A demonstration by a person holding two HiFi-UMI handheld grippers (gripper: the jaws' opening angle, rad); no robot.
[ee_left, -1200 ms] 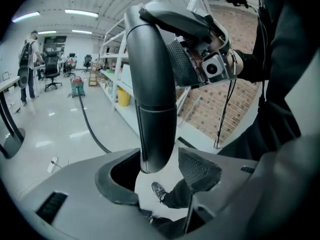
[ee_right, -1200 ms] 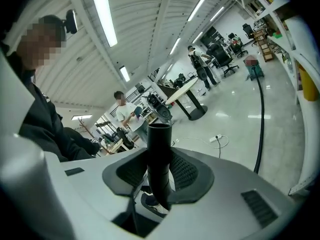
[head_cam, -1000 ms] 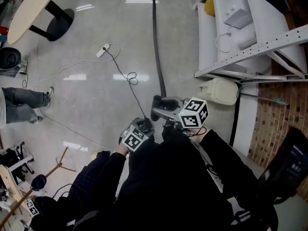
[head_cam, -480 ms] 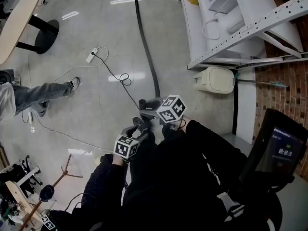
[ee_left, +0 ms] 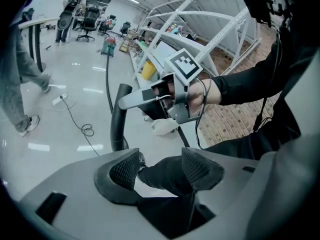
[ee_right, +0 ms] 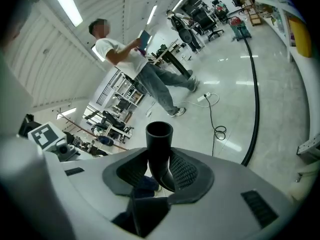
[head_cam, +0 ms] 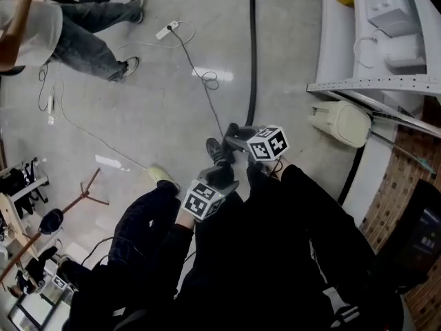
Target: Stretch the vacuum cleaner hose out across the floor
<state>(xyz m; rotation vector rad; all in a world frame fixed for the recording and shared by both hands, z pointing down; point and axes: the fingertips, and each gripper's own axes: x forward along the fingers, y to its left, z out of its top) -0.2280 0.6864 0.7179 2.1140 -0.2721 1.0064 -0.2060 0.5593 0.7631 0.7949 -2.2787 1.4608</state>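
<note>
The black vacuum hose (head_cam: 252, 54) lies along the floor, from the top of the head view down to my right gripper (head_cam: 233, 132). That gripper is shut on the hose's rigid black end tube (ee_right: 159, 146), which stands up between the pads. From the tube the hose (ee_right: 256, 94) leads back to the far vacuum cleaner (ee_right: 242, 29). My left gripper (head_cam: 219, 171) is just left of and below the right one. Its jaws are open (ee_left: 160, 170) and hold nothing; only my dark trouser leg shows behind them. The left gripper view shows the right gripper (ee_left: 167, 96) holding the bent hose end (ee_left: 117, 129).
A bystander (head_cam: 76, 26) stands at the upper left. A white power strip (head_cam: 169, 27) and its coiled cable (head_cam: 209, 80) lie left of the hose. A white metal frame (head_cam: 386, 81), a beige canister (head_cam: 344, 123) and a brick wall (head_cam: 406, 185) line the right side.
My right gripper has come down towards the floor with the hose end still in it. The left gripper has rolled and shifted slightly. The bystander now shows at the upper left.
</note>
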